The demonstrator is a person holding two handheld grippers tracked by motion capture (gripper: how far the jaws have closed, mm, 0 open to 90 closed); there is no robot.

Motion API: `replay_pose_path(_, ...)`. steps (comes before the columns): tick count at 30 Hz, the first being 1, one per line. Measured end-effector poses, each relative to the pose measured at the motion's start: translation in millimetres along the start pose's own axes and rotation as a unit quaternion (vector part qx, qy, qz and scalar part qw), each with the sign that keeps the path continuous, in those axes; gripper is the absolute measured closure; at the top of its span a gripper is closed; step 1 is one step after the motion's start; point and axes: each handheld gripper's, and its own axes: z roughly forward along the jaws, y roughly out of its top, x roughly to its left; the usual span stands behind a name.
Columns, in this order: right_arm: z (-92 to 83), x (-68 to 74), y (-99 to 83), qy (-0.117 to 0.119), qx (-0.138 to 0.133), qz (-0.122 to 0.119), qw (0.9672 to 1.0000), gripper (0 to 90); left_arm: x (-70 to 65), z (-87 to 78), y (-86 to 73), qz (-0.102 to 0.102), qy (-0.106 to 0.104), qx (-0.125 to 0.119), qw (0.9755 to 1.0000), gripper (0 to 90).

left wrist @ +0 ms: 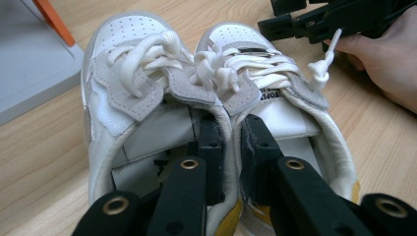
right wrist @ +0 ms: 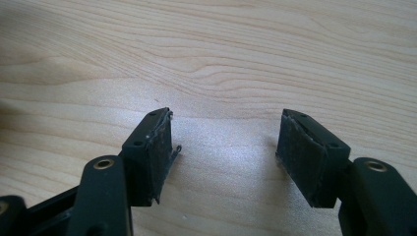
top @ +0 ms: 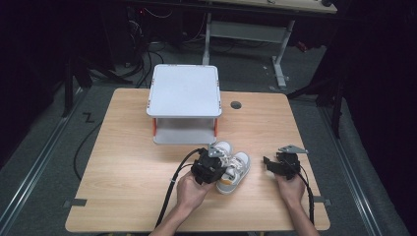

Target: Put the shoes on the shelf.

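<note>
The shoes (top: 231,167), a small white pair with yellow heels, sit side by side at lower centre of the high view on the table (top: 128,162), just in front of the grey shelf (top: 184,93). The left gripper (left wrist: 231,147) is clamped on their two touching inner collars, one jaw inside each shoe, while the right gripper (right wrist: 223,152) stands wide and holds nothing over bare wood at the lower right. They look light and soft-walled, so the padded collars will likely squash and the toes sag; pinching both inner walls deep, near the tongues, seems the surest hold, away from the loose laces (left wrist: 319,69).
</note>
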Motion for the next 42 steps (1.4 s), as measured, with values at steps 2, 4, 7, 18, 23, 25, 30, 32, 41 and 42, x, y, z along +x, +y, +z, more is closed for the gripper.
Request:
replay_pose_path(2,0.0,0.0,0.0,0.000,0.000,0.000,1.0000,38.2,2.1,-3.0,-0.2,-0.001,0.003,-0.003,1.0000,80.4)
replay_pose_path(4,0.0,0.0,0.0,0.000,0.000,0.000,1.0000,38.2,3.9,-6.0,-0.5,-0.001,0.005,-0.005,1.0000,80.4)
replay_pose_path(7,0.0,0.0,0.0,0.000,0.000,0.000,1.0000,38.2,6.3,-10.3,-1.4,-0.002,0.009,-0.008,0.9999,80.4)
replay_pose_path(18,0.0,0.0,0.1,0.000,0.000,0.000,1.0000,38.1,23.0,-25.1,-4.0,-0.016,0.023,-0.015,0.9995,80.3)
replay_pose_path(23,0.1,0.0,0.1,0.000,0.000,0.000,1.0000,38.1,34.7,-33.9,-3.9,-0.026,0.036,-0.023,0.9987,80.3)
replay_pose_path(25,0.0,0.1,0.1,0.000,0.000,0.000,1.0000,38.1,40.9,-38.5,-3.9,-0.034,0.041,-0.029,0.9982,80.3)
replay_pose_path(30,0.1,0.0,0.1,0.000,0.000,0.000,1.0000,38.1,58.1,-47.8,-5.2,-0.057,0.055,-0.040,0.9961,80.3)
replay_pose_path(32,0.1,0.0,0.1,0.000,0.000,0.000,1.0000,38.1,60.9,-48.9,-5.6,-0.059,0.059,-0.042,0.9956,80.3)
replay_pose_path(41,0.1,0.1,0.1,0.000,0.000,0.000,1.0000,37.9,83.5,-56.2,-4.4,-0.084,0.096,-0.044,0.9909,80.1)
replay_pose_path(42,0.1,0.1,0.1,0.000,0.000,0.000,1.0000,37.9,83.5,-56.2,-4.4,-0.084,0.096,-0.044,0.9909,80.1)
